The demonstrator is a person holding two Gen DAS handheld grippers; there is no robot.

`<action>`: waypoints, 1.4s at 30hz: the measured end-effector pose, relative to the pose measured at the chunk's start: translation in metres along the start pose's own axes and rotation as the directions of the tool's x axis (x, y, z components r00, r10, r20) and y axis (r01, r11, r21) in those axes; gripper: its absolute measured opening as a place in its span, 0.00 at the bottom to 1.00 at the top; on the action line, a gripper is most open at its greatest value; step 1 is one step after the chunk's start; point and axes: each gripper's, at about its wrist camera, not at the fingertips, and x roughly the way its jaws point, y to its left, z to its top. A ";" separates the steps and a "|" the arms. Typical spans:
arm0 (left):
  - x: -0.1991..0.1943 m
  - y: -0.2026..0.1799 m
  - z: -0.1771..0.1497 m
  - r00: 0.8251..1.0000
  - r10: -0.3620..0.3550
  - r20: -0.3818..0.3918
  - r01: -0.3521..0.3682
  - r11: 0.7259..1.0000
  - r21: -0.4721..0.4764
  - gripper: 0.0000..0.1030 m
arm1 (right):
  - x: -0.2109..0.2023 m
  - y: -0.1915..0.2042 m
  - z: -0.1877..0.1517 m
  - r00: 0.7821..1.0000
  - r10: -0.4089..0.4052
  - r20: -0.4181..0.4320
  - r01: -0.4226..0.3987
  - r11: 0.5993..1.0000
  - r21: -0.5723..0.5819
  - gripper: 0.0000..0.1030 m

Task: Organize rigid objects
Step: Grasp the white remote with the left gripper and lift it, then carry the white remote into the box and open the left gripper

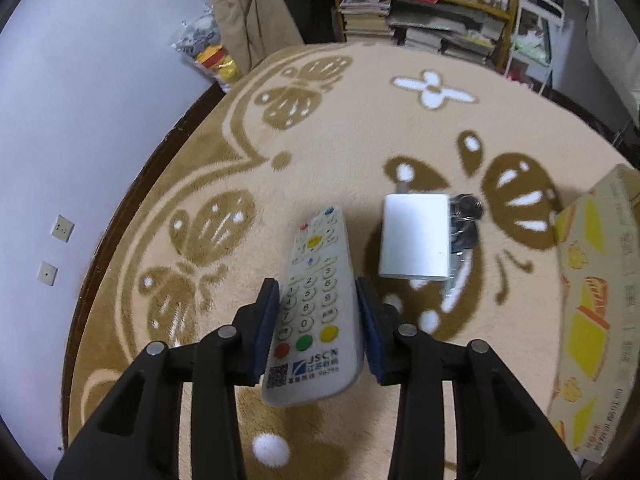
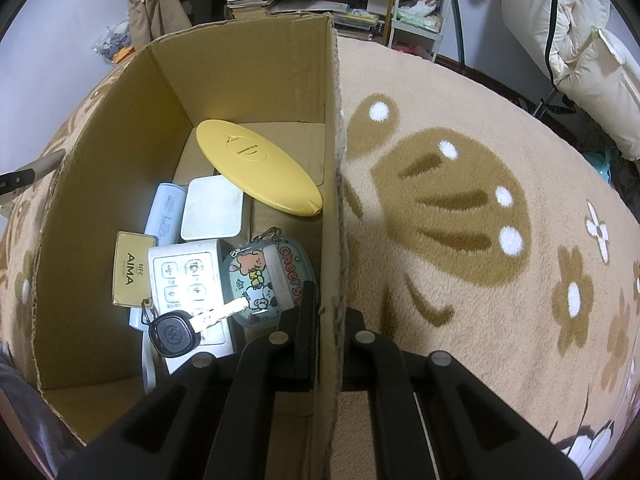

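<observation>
Right wrist view showed the box (image 2: 132, 128) already well filled: a yellow oval case (image 2: 256, 166), a white square case (image 2: 211, 209), a pale blue power bank (image 2: 165, 214), a gold card (image 2: 129, 274), a white button panel (image 2: 186, 276), a cartoon pouch (image 2: 270, 276) and a black key fob (image 2: 173, 333) all lay on its floor, so much of the sorting looked done. The right hand-held gripper (image 2: 326, 320) was clamped on the box's right wall, one finger inside and one outside, steadying it on the worktop (image 2: 460, 200), which was covered with a patterned rug.

Left wrist view showed what was left. The left hand-held gripper (image 1: 318, 320) was closed on the remote (image 1: 314, 304), holding it by its long sides near its lower half; whether it was lifted clear of the rug I could not tell. The box (image 1: 592, 308) stood to the right, only its printed side in view. Just beyond the remote lay a white charger (image 1: 414, 236), and touching its right edge a bunch of keys (image 1: 466, 220). By my reckoning three things remained to go in.

The keys were mostly hidden behind the charger. The box's near left corner was cut off, and things under the button panel were hard to make out.
</observation>
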 end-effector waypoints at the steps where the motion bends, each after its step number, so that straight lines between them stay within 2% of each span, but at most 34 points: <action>1: -0.004 -0.002 0.000 1.000 0.004 0.005 -0.004 1.000 0.007 0.18 | 0.000 0.000 0.000 1.000 -0.002 -0.001 0.002 1.000 -0.001 0.06; 6: -0.008 -0.012 -0.003 1.000 -0.023 0.003 0.023 0.999 0.049 0.18 | 0.000 0.000 0.001 1.000 -0.007 0.000 0.007 1.000 -0.005 0.06; 10: -0.009 -0.009 -0.004 1.000 -0.026 0.006 0.026 0.999 0.033 0.18 | 0.000 0.001 0.000 1.000 -0.008 0.000 0.008 1.000 -0.005 0.06; 16: -0.032 -0.012 0.000 0.998 -0.032 0.062 0.030 0.999 0.031 0.18 | -0.001 0.002 0.000 1.000 -0.007 -0.001 0.007 1.000 -0.003 0.06; 22: -0.068 -0.030 0.003 0.987 -0.060 0.148 0.052 0.997 0.060 0.18 | -0.001 0.002 0.002 1.000 -0.009 -0.004 0.009 1.000 -0.003 0.06; 29: -0.110 -0.068 0.008 0.964 -0.153 0.220 0.130 0.985 0.114 0.18 | -0.001 0.003 0.003 1.000 -0.010 -0.006 0.010 1.000 -0.004 0.06; 35: -0.132 -0.103 0.007 0.942 -0.235 0.241 0.200 0.967 0.160 0.18 | -0.001 0.004 0.003 1.000 -0.013 -0.008 0.013 1.000 -0.003 0.06; 40: -0.147 -0.133 0.000 0.913 -0.322 0.249 0.277 0.940 0.200 0.18 | -0.002 0.006 0.004 1.000 -0.021 -0.010 0.021 1.000 -0.006 0.06; 42: -0.152 -0.146 -0.003 0.896 -0.363 0.255 0.313 0.925 0.215 0.18 | -0.002 0.006 0.004 1.000 -0.021 -0.010 0.021 1.000 -0.007 0.06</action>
